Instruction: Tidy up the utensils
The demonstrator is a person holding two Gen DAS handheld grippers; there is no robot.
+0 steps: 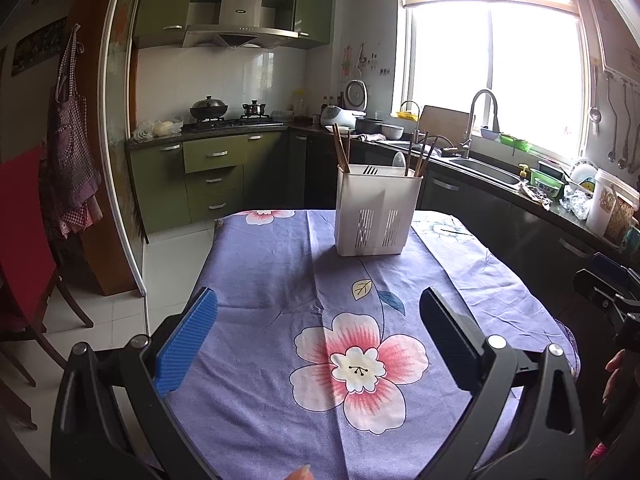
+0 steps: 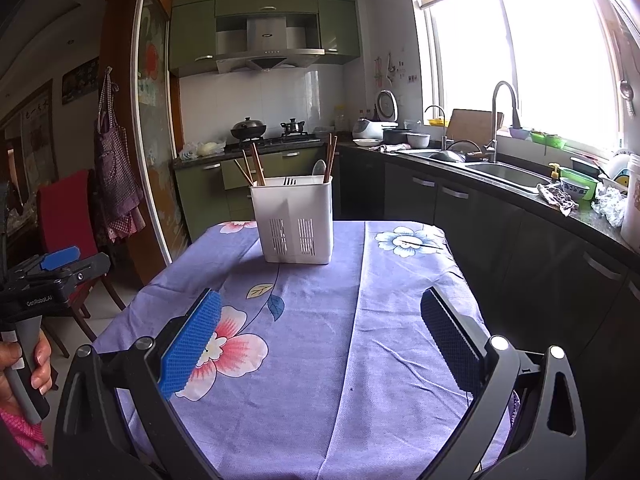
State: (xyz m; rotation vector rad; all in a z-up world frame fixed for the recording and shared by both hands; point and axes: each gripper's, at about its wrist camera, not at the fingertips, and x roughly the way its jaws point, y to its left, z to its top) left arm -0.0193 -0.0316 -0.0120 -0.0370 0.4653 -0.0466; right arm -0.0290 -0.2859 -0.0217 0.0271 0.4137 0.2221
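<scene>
Grippers (image 1: 318, 316) (image 2: 320, 316) wide apart, empty.

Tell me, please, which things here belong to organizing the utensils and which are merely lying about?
Job:
white utensil holder
chopsticks
spoon
fork
left gripper and right gripper, both open

Lying about:
floral tablecloth
wok
rice cooker
apron

Lower ends of chopsticks (image 1: 342, 148), spoon (image 1: 399, 159) and fork (image 1: 371, 169) hidden inside white holder (image 1: 376, 216). Fork tines only just visible at rim. Holder dividers mostly out of sight. Left claw (image 2: 60, 258) cut by frame edge in right wrist view. Near edge of worktop (image 2: 304, 360) behind claw frames. Window blown out.
</scene>
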